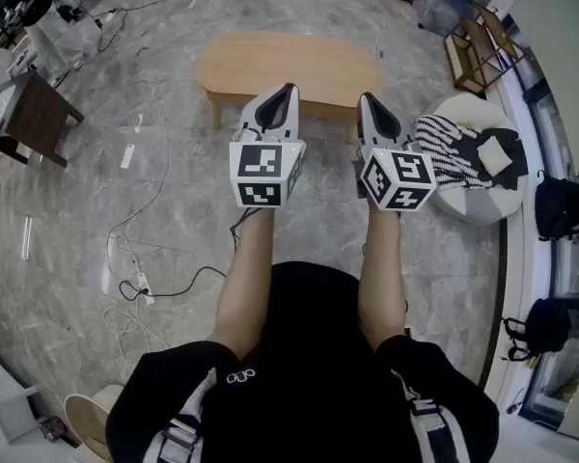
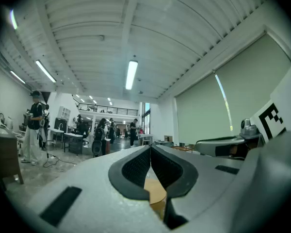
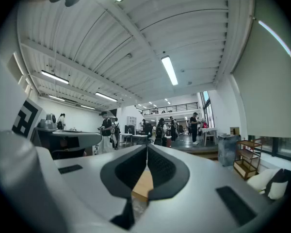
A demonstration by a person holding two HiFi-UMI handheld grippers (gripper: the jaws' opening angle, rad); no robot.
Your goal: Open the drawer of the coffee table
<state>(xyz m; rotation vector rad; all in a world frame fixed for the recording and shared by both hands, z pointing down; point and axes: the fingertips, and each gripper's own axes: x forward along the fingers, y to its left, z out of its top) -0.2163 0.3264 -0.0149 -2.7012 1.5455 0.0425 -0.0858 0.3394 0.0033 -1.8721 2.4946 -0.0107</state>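
Note:
The coffee table (image 1: 288, 66) is a low oval with a light wooden top, standing on the marble floor ahead of me. I cannot make out its drawer from here. My left gripper (image 1: 289, 89) and right gripper (image 1: 366, 96) are held side by side in front of me, level, their tips over the table's near edge in the head view. Both are shut with nothing between the pads. In the left gripper view the closed tips (image 2: 150, 148) meet above a sliver of the table top (image 2: 155, 193). The right gripper view shows the same: closed tips (image 3: 147, 147) over the wooden top (image 3: 141, 186).
A white pouf with a striped cloth (image 1: 473, 157) sits right of the table. A wooden rack (image 1: 478, 51) stands at the far right, a dark side table (image 1: 34, 114) at the left. Cables and a power strip (image 1: 140, 283) lie on the floor at my left. Black bags (image 1: 560, 205) line the right wall.

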